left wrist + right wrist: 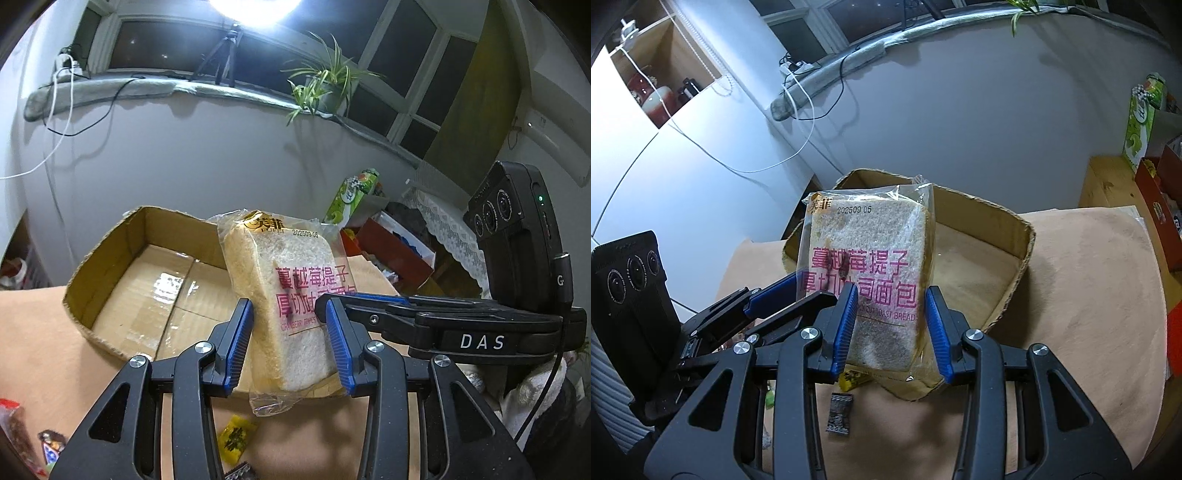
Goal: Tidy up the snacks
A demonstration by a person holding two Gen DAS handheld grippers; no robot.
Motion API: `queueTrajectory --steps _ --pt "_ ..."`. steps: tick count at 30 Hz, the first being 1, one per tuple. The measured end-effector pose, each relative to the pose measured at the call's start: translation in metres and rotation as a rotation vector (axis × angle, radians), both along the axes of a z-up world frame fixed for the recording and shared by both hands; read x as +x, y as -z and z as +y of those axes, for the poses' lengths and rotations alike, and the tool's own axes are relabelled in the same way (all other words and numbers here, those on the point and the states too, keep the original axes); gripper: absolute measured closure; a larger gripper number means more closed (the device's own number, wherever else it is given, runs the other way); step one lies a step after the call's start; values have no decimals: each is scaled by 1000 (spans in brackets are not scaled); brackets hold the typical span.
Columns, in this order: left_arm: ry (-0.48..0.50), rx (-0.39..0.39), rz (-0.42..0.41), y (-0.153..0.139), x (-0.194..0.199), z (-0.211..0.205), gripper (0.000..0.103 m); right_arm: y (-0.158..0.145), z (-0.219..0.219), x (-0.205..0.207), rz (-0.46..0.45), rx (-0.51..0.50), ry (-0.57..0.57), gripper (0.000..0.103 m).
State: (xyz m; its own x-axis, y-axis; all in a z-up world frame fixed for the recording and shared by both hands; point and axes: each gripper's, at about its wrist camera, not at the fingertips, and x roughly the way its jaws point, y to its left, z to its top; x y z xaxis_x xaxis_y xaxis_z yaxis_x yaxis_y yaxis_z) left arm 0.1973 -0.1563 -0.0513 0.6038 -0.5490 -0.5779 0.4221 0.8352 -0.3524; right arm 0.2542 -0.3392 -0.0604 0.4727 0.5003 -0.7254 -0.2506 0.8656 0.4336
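A clear packet of toast bread with pink print [284,291] is held upright above the near edge of an open cardboard box [110,258]. My left gripper [291,343] is shut on its lower part. My right gripper [892,328] also has the packet [868,273] between its blue pads, which touch its lower sides, and it reaches in from the right in the left wrist view [424,314]. The box [1015,266] holds nothing that I can see. Small wrapped snacks lie on the tan table: a yellow one [234,441], a dark one [840,417].
More wrapped snacks lie at the table's left edge [22,439]. A green carton [351,199] and red boxes [391,247] stand beyond the table to the right. A grey wall with a window ledge, cables and a plant [325,88] is behind.
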Motion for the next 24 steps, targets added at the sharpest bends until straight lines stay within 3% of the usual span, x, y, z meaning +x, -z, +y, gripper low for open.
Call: queueTrajectory --steps 10,24 --pt "-6 48 45 10 13 -10 66 10 -2 9 10 -63 29 63" --pt "-37 59 -3 -6 -8 11 66 -7 9 -13 -38 -98 22 63"
